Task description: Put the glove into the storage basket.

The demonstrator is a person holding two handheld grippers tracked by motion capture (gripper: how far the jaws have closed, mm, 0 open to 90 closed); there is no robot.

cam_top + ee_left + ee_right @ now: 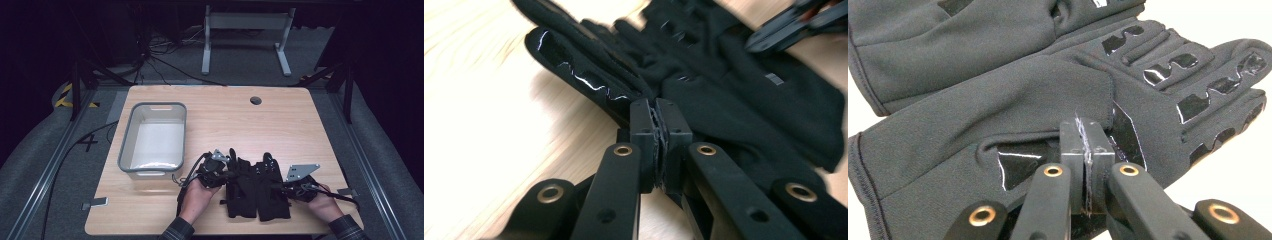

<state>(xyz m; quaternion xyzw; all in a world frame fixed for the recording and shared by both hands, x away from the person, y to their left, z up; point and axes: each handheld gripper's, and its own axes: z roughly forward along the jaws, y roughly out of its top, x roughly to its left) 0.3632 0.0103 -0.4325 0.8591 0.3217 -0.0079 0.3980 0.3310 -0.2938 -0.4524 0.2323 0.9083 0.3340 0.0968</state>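
Note:
Two black gloves lie side by side, fingers pointing away, near the front edge of the wooden table (pixel 300 125). A hand holds my left gripper (pixel 227 175) at the outer edge of the left glove (pixel 242 187). In the left gripper view its jaws (pixel 655 107) are pressed together on that glove (pixel 724 115) beside a glossy finger. My right gripper (pixel 286 187) is at the outer edge of the right glove (pixel 273 192). Its jaws (pixel 1083 125) are shut on the cloth of the right glove (pixel 998 115) by a shiny patch. The left glove (pixel 973 30) lies beyond it.
A grey plastic bin (pixel 126 137) with nothing in it stands on the left half of the table. A round cable hole (pixel 255 100) sits near the far edge. A white desk frame (pixel 245 22) and cables are on the floor beyond.

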